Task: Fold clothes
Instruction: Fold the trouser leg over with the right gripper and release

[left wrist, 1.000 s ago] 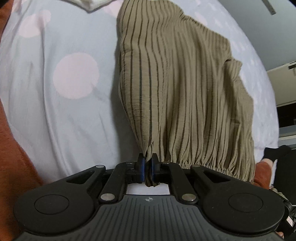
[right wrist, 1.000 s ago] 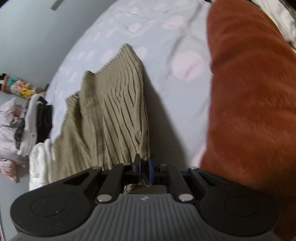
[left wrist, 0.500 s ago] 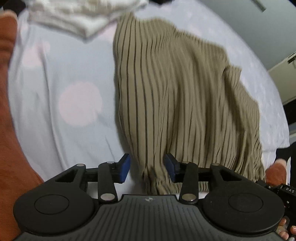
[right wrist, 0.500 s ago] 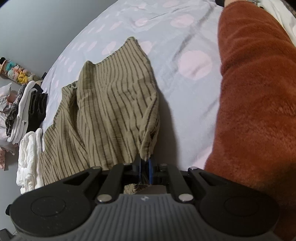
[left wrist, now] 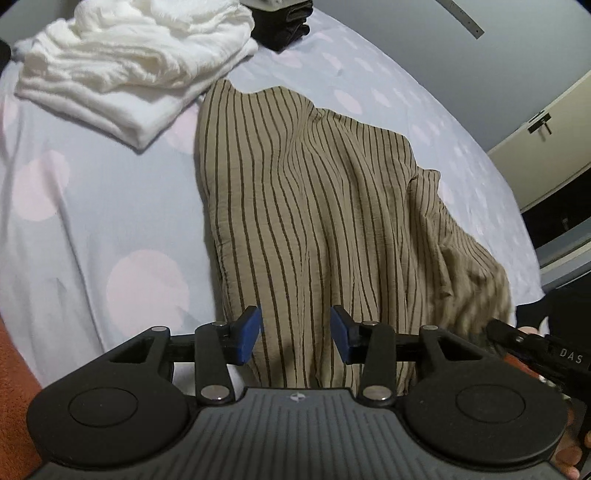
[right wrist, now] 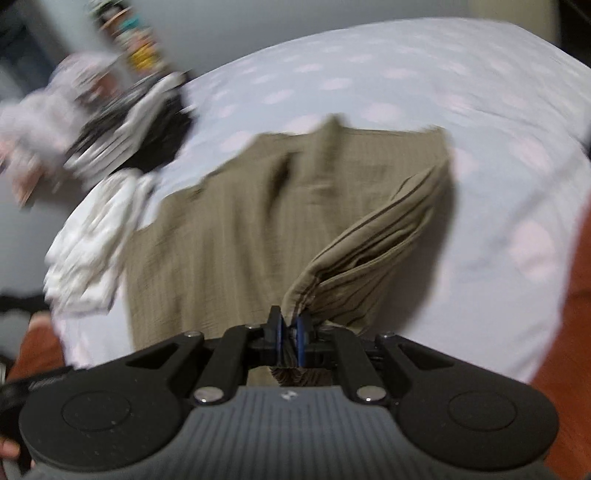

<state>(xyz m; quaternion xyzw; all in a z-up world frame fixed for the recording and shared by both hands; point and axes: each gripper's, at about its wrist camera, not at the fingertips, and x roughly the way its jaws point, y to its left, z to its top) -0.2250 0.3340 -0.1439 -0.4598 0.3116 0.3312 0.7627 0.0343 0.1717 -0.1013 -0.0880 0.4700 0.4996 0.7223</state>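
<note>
Now the left tool [left wrist: 294,334] has let go of the striped garment [left wrist: 325,221] (jaws spread); the right tool [right wrist: 290,334], clamped on its corner, carries the fold over.

A pale blue bedsheet [left wrist: 92,229] with pink dots covers the bed. Near its far left corner in the left wrist view lies a folded white cloth [left wrist: 136,62], and just beyond that sits a dark folded stack [left wrist: 284,29]. An orange blanket [right wrist: 576,332] lies along the sheet's right edge in the right wrist view. A cream door [left wrist: 546,147] stands past the bed's right side.
</note>
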